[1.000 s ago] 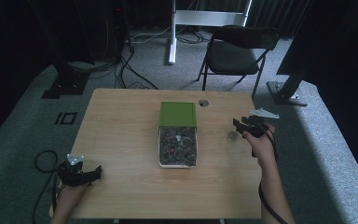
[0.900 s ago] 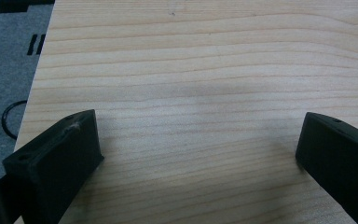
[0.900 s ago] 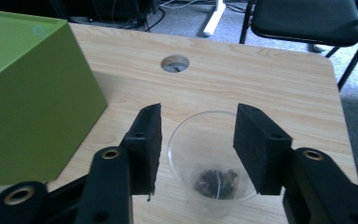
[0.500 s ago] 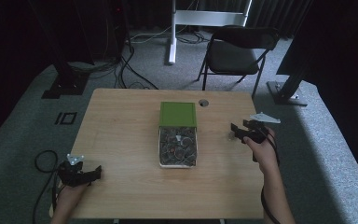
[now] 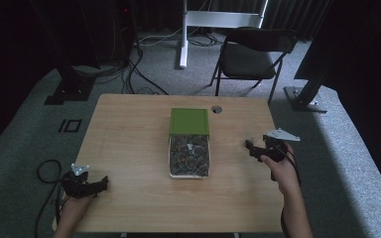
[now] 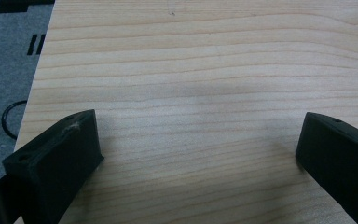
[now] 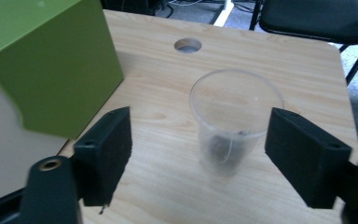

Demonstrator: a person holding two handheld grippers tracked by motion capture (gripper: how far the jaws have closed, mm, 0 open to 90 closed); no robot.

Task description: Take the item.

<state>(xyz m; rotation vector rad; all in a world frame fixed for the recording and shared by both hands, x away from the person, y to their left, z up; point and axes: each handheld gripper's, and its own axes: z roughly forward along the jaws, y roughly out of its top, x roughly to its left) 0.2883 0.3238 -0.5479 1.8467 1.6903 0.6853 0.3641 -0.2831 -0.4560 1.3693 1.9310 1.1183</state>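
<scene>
Cup [image 7: 235,122]: clear, between the right gripper's [image 7: 198,154] jaws; the dark bit at its bottom too blurred to identify. From above the cup is too small to make out.
Green lid [image 7: 51,60]: left of those jaws, cut off by the frame's top and left edges.
Box [image 5: 190,154] contents: small dark pieces, too fine to tell.

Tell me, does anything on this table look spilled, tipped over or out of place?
Nothing stands out. The clear plastic cup stands upright on the table, with something small and dark at its bottom. The box with the green lid sits square, its small dark parts all inside.
</scene>
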